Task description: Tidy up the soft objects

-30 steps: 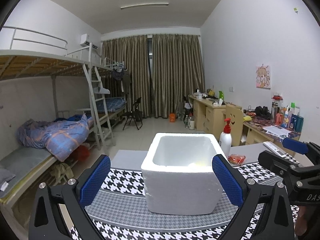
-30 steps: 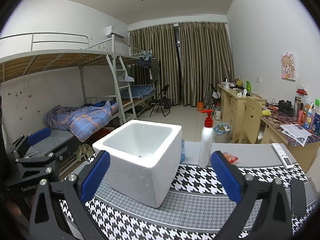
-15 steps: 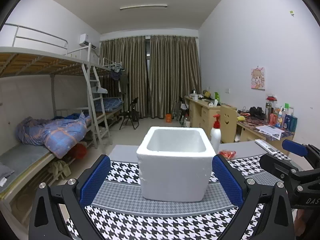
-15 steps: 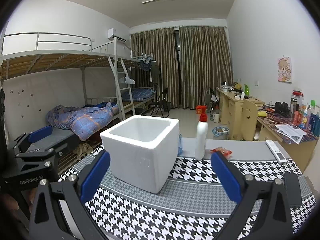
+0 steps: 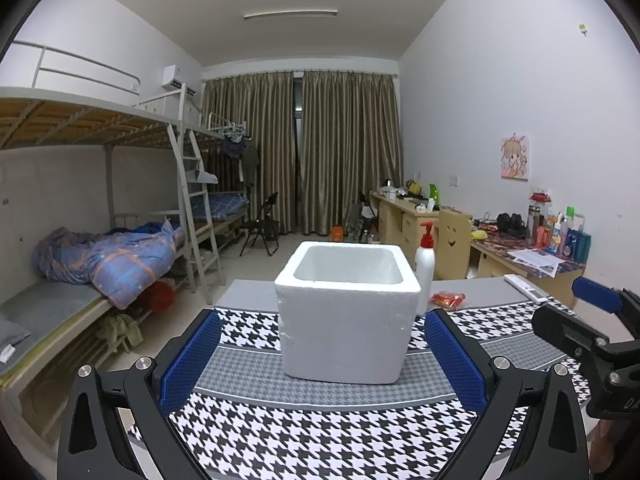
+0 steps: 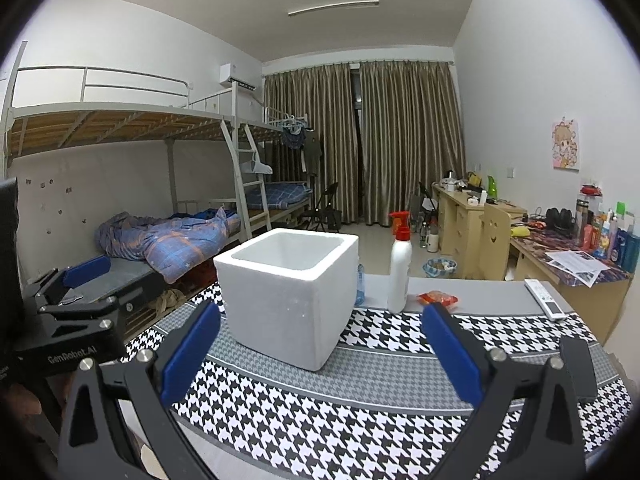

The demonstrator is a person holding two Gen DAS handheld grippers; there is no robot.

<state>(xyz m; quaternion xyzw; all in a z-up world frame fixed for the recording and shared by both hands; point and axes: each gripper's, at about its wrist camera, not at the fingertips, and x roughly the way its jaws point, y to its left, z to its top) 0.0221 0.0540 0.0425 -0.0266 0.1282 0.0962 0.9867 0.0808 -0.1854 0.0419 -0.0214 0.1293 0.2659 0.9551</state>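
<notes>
Left gripper (image 5: 322, 356) level above the houndstooth cloth (image 5: 320, 436), blue pads spread wide, empty | right gripper (image 6: 320, 354) level alongside, also spread and empty | white foam box (image 5: 347, 312) upright on the cloth's grey band, ahead of both | white pump bottle (image 6: 399, 276) just behind it

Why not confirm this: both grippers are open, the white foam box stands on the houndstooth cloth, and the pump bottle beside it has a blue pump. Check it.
Wrong in one respect: the pump bottle has a red pump, as the right wrist view shows. The left gripper and right gripper are open, and the white foam box stands on the houndstooth cloth.
</notes>
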